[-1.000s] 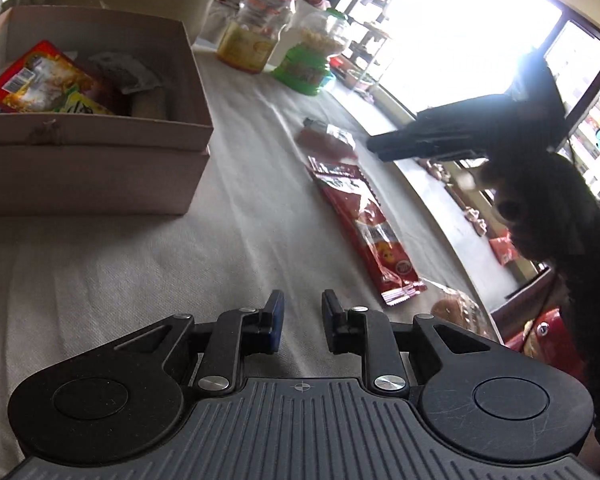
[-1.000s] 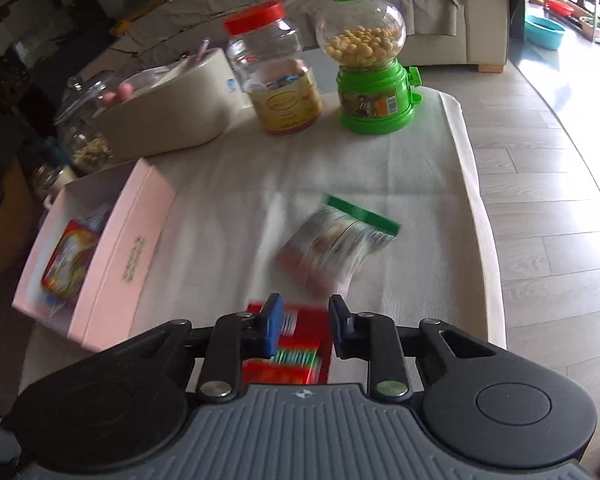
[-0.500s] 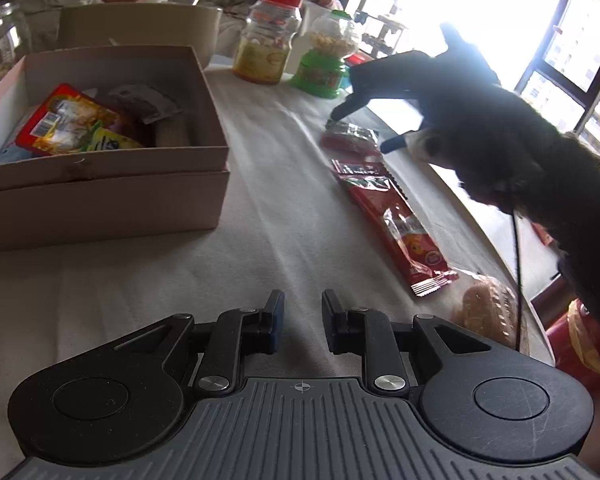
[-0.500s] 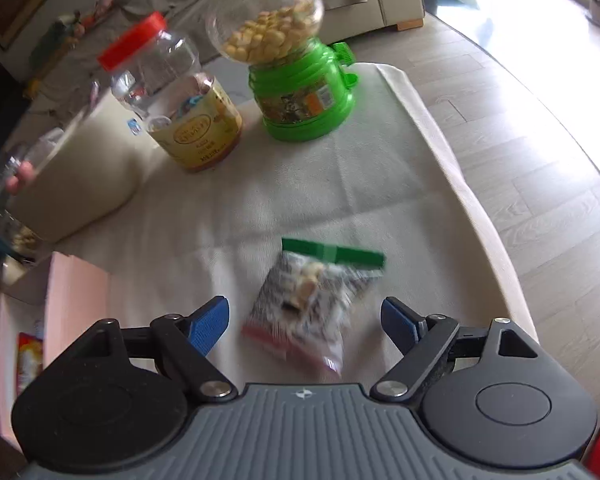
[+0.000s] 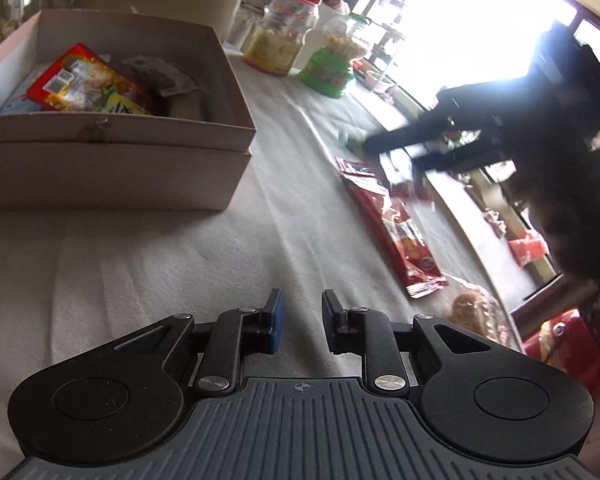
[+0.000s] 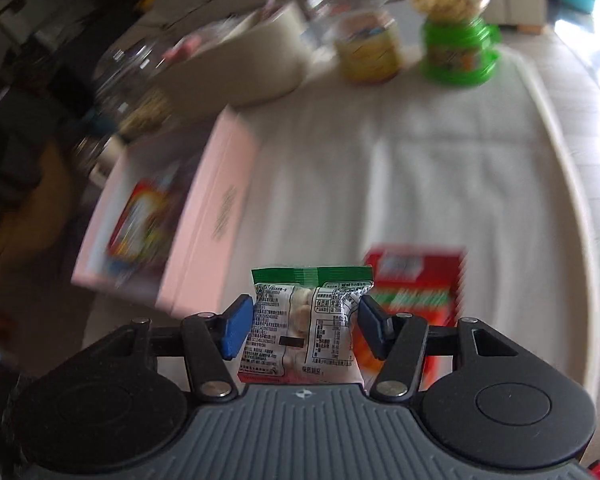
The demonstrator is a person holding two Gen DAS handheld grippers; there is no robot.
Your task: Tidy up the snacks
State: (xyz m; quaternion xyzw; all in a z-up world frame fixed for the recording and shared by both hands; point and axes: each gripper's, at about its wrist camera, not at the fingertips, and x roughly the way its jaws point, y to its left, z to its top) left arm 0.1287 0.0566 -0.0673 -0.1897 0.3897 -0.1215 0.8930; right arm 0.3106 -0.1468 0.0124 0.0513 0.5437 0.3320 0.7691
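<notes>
My right gripper [image 6: 305,328] is shut on a small clear snack packet with a green top [image 6: 306,316] and holds it above the table, right of the pink box [image 6: 204,236]. A long red snack pack [image 6: 416,280] lies under it on the cloth. In the left wrist view my left gripper [image 5: 302,322] is nearly shut and empty, low over the cloth. The open box [image 5: 112,136] with several snack packs inside stands to its front left. The red pack [image 5: 396,232] lies to the right, and the right gripper [image 5: 420,140] hovers blurred above it.
A red-lidded jar [image 5: 282,30], a green candy dispenser [image 5: 332,60] and a cream tub [image 5: 156,0] stand at the table's far end. A wrapped bun [image 5: 476,312] lies at the right table edge. A glass jar [image 6: 140,92] stands left of the tub.
My right gripper closed on the green-topped packet, lifted it off the cloth and swung back toward the box side. My left gripper stayed almost still.
</notes>
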